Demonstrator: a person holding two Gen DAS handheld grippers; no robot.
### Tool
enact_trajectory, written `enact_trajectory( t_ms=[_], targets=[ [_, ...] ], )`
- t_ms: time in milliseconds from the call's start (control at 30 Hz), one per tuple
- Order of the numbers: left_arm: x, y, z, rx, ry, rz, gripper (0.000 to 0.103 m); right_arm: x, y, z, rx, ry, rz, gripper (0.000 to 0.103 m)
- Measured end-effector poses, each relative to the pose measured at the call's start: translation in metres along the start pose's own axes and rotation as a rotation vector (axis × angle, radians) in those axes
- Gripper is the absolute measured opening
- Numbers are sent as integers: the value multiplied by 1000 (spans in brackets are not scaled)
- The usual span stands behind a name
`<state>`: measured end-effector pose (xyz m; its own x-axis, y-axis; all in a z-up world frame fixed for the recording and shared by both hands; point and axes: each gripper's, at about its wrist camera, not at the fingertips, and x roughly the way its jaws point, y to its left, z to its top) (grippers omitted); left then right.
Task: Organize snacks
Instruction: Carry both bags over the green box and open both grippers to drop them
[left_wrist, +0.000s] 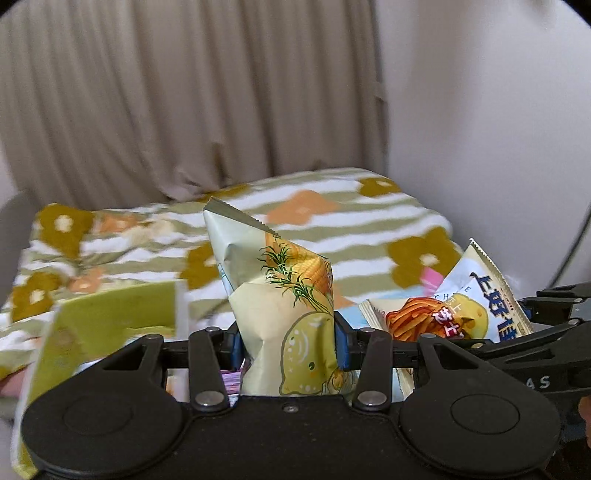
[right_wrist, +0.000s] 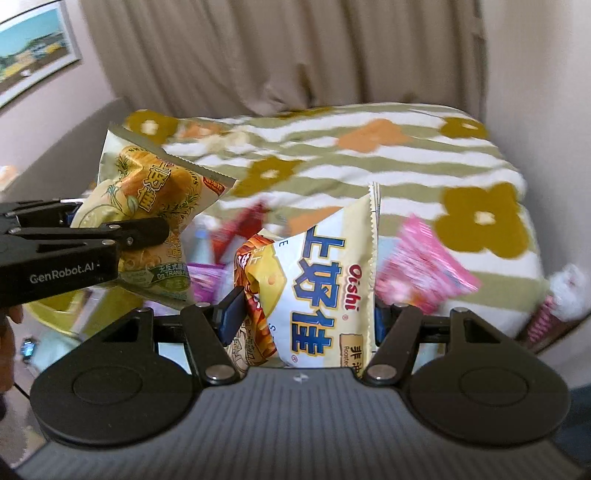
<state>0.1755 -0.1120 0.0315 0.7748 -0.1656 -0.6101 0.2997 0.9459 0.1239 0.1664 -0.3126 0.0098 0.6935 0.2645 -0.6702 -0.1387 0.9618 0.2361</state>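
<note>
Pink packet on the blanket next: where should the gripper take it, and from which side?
Grip the pink packet across its near flat edge, coming from above and the camera side. It lies loose on the flowered blanket, right of the cheese snack bag; motion blur hides its seams, so this is tentative.

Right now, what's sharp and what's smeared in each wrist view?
Left wrist view: the pale green corn-print snack bag in the left gripper is crisp; the floral striped blanket is motion-blurred.
Right wrist view: the cream Oishi chip bag is sharp; the pink packet is smeared; fisheye bends the edges.
</note>
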Motion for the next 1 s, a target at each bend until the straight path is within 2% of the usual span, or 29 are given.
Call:
enact_trajectory(
  t_ms=[267,533,733,1000],
  targets=[
    [-29,78,-16,-91,-20,127,49,13,85,26,-94,-21,134,79],
    [-29,163,-33,-116,31,173,49,37,183,36,-111,-28,184,79],
    [-12,223,-54,-118,88,162,49,67,239,37,-84,-6,168,79],
    [25,271,-70,-102,138,48,49,102,284,27,-20,29,88,79]
  ],
)
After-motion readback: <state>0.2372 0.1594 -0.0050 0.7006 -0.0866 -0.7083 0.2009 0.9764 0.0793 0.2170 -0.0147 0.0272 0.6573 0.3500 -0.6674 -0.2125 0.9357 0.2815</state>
